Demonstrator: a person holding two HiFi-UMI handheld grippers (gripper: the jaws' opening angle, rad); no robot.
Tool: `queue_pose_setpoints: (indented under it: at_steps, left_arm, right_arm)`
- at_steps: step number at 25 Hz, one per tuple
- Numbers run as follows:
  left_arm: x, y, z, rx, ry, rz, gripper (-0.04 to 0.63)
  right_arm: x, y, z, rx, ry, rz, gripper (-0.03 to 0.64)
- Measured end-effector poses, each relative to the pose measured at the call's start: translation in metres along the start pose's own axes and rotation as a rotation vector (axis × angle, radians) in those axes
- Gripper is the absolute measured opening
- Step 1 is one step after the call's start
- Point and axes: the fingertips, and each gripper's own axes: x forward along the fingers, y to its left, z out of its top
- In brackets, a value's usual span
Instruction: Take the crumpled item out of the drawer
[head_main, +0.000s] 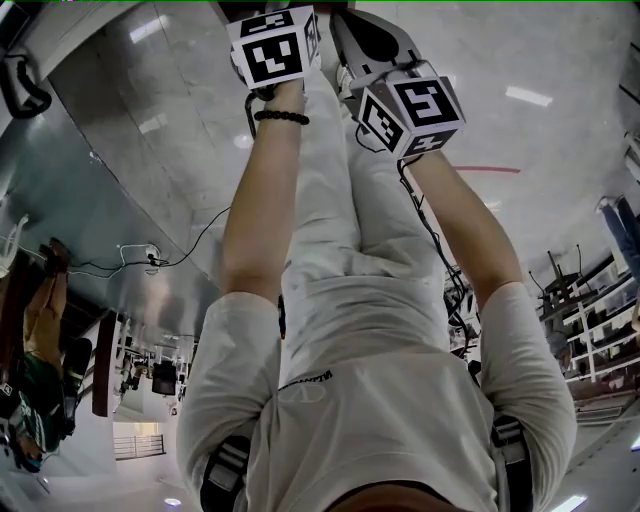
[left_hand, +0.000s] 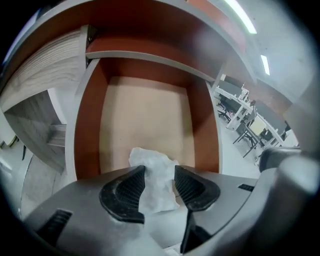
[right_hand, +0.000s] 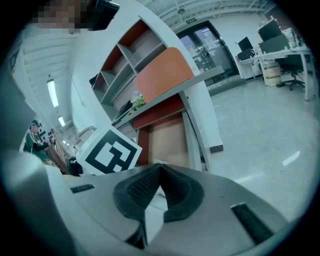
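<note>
Room: glossy pale floor, desks at three o'clock.
Drawer: open, brown walls, beige bottom.
Crumpled item: white, probably tissue, at drawer's six o'clock edge.
Left gripper: jaws wide, straddling it.
Right gripper: pinched closed, empty.

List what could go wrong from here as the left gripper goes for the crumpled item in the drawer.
1. The left gripper has its fingers open around the crumpled white item, not yet pinching it; closing on a loose edge may tear or drop it.
2. The item lies at the drawer's near end; going lower, the fingers might strike the wood.
3. The right gripper, shut, sits close beside the left's marker cube; they might bump.
</note>
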Motion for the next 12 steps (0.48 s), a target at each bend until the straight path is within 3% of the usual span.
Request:
queue_pose_setpoints:
  at_steps: [12]
  left_arm:
    - [0.0049, 0.0077, -0.0037, 0.072, 0.031, 0.06, 0.09]
  right_arm:
    - [0.0013, 0.0045, -0.0057, 0.019, 0.006, 0.008, -0.002]
